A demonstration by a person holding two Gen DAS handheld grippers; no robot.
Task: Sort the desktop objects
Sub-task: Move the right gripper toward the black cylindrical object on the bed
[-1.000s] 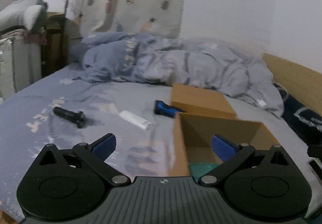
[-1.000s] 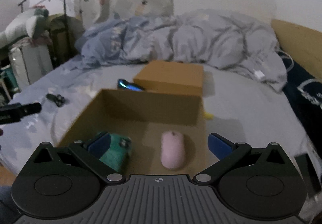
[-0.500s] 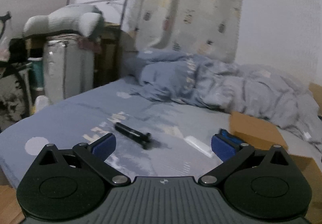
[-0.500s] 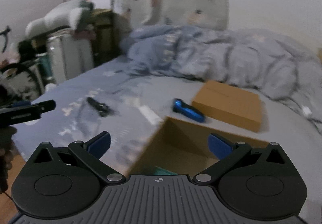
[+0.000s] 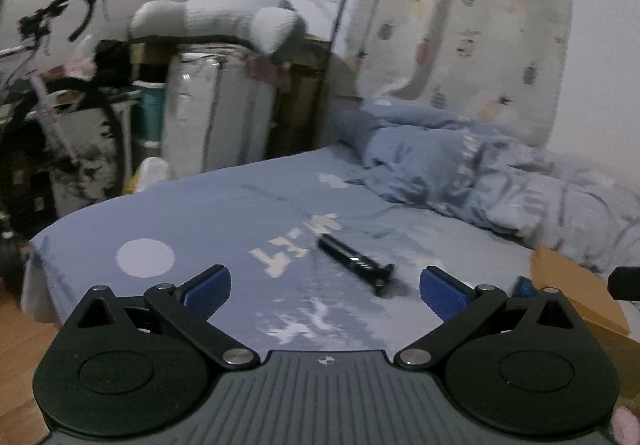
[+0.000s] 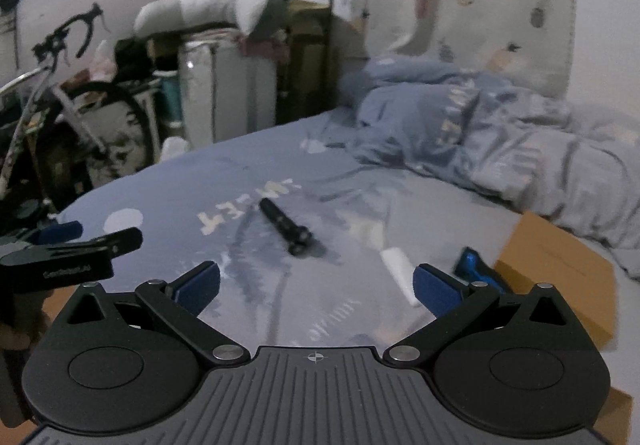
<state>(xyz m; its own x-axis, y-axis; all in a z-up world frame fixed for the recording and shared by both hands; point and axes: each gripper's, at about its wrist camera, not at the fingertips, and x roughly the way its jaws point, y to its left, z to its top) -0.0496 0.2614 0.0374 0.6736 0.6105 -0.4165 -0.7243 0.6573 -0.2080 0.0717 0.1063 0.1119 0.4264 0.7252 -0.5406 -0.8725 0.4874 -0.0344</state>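
Black tool [image 5: 354, 263] lies untouched; both grippers [image 5: 325, 287] [image 6: 316, 283] gape empty.

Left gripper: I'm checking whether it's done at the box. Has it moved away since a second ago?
Yes. The left gripper swung left, off the cardboard box, and now faces the black tool.

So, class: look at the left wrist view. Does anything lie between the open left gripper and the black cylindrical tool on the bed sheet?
Nothing visible does. The left gripper is open, and only bare bed sheet lies between it and the black cylindrical tool. The blue object lies off to the right.
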